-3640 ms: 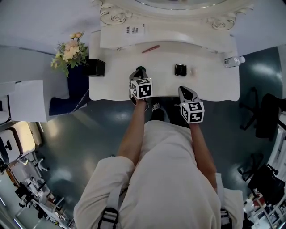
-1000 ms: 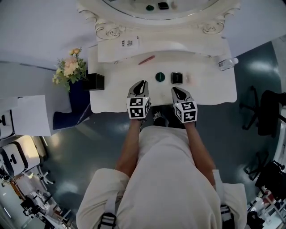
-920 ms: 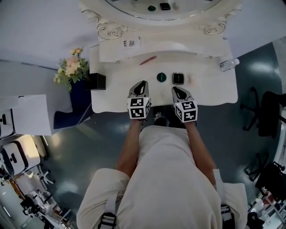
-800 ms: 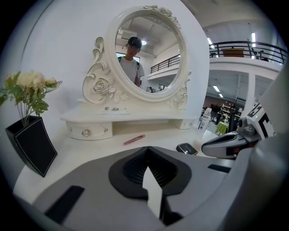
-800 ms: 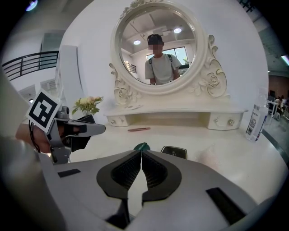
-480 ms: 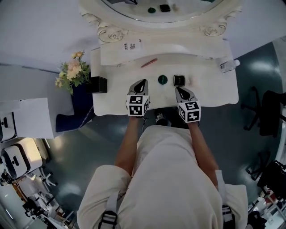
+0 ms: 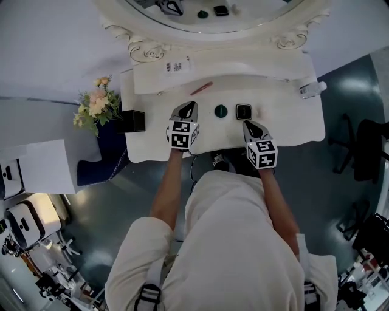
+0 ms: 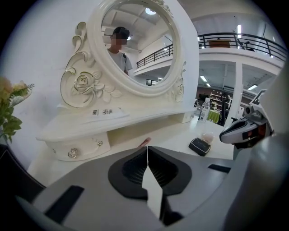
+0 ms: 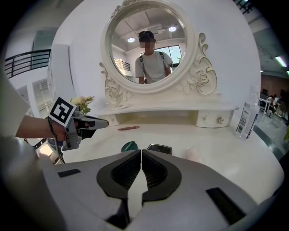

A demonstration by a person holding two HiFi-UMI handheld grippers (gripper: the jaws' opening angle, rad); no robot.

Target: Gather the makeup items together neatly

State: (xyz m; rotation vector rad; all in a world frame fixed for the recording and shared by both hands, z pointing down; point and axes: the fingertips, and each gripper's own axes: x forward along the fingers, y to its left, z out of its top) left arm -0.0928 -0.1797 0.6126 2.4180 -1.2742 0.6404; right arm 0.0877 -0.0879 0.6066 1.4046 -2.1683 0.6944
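Note:
On the white dressing table [image 7: 292,124] lie a thin red pencil [image 7: 202,88], a round green pot [image 7: 220,111], a black square compact [image 7: 244,111] and a pale pink puff [image 7: 262,112]. The last three sit in a row. My left gripper [image 7: 190,105] is shut and empty, just short of the pencil [image 8: 143,142] and left of the pot. My right gripper [image 7: 248,124] is shut and empty near the front edge, just before the compact [image 9: 159,148]. From the right gripper view the pot [image 9: 129,145], the puff [image 9: 194,152] and the left gripper [image 9: 101,122] show.
A carved oval mirror [image 7: 213,15] and a raised shelf with drawers [image 7: 182,64] close the back of the table. A water bottle [image 7: 309,90] stands at the right corner. A black box [image 7: 132,121] and a bunch of flowers [image 7: 96,106] are at the left end.
My left gripper has moved away from the front edge, further onto the table and leftward toward the red pencil. The right gripper has stayed near the front edge. The items have not moved.

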